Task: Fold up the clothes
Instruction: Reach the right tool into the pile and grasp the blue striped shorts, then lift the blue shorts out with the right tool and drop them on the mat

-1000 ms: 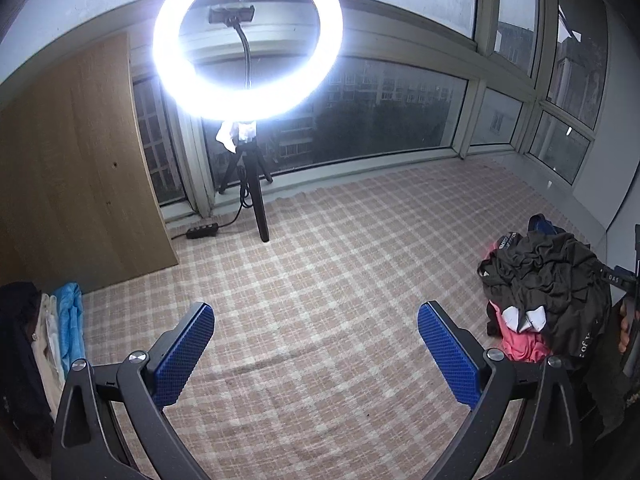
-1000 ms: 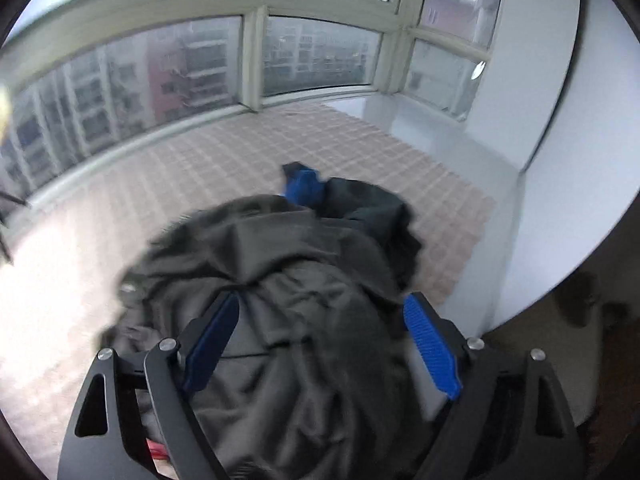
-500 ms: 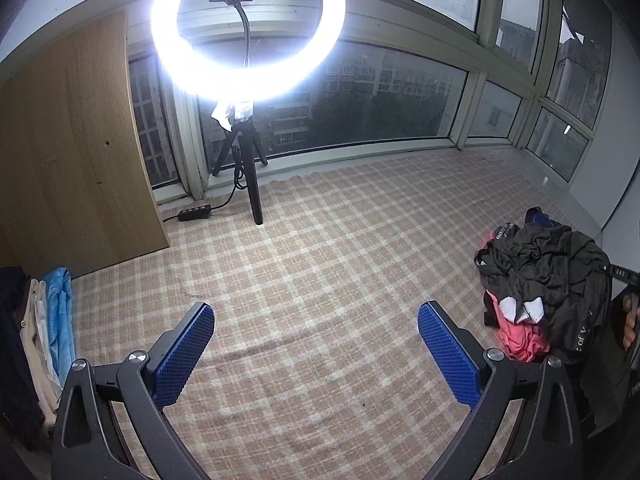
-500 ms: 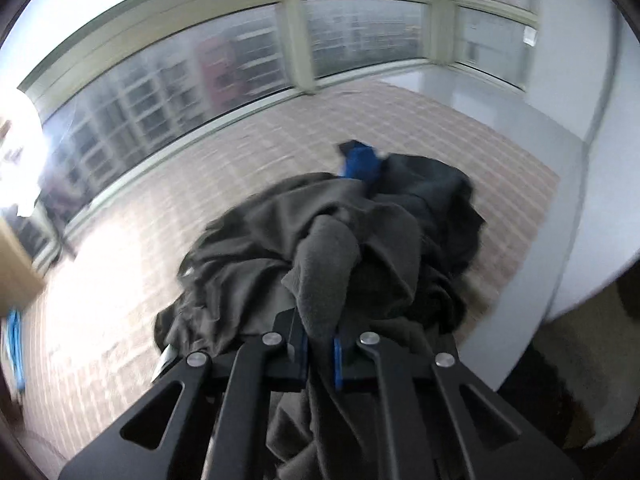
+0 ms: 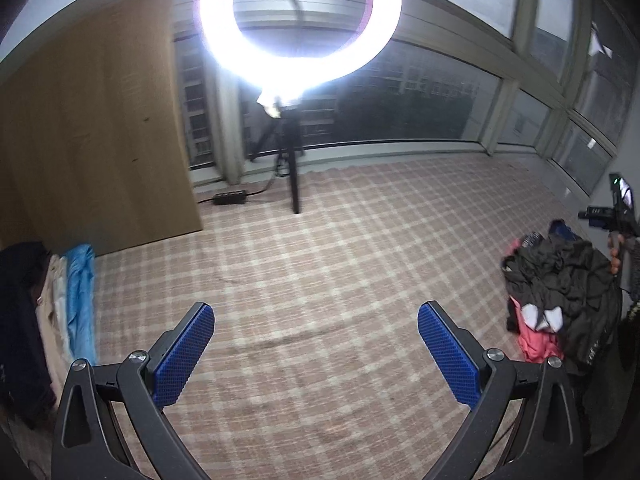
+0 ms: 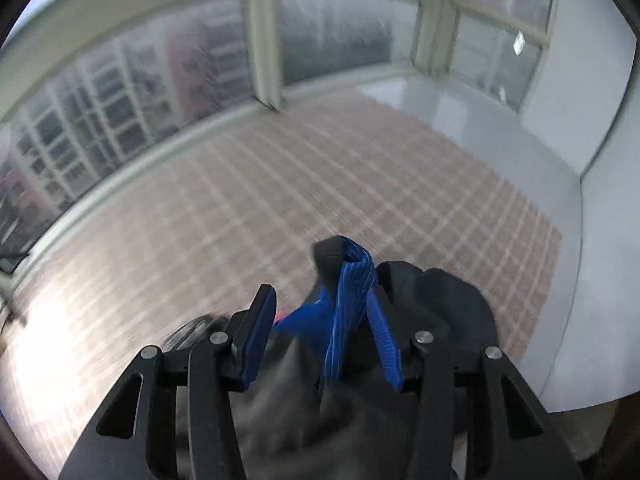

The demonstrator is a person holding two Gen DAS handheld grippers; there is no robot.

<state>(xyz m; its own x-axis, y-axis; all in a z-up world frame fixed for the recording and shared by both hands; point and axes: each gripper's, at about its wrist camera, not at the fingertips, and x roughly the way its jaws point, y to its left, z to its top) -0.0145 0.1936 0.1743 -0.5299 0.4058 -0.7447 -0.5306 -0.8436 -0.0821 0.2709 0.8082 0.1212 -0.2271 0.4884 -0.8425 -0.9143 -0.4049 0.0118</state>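
The left claw (image 5: 316, 354) hangs with its blue pads spread wide apart, nothing between them, over the checked cloth (image 5: 340, 280) covering the floor. Ahead of it the cloth runs bare all the way to the windows. The right claw (image 6: 320, 332) has its pads parted too, with a blue striped garment (image 6: 348, 300) standing up between them close against the right-hand pad; whether it is pinched I cannot tell. Dark grey fabric (image 6: 304, 412) bunches under that claw, blurred.

To the right sits the heap of unfolded clothes (image 5: 560, 288): dark pieces on top, pink and white showing low down. It lies hard by the right wall. At the far left edge a stack of folded clothes (image 5: 78, 300), blue, cream and dark, lies near a wooden panel (image 5: 100, 140).

On the far side, a lit ring light (image 5: 300, 24) on a tripod (image 5: 294, 168) stands at the cloth's edge, a power strip (image 5: 229, 198) just to its left.
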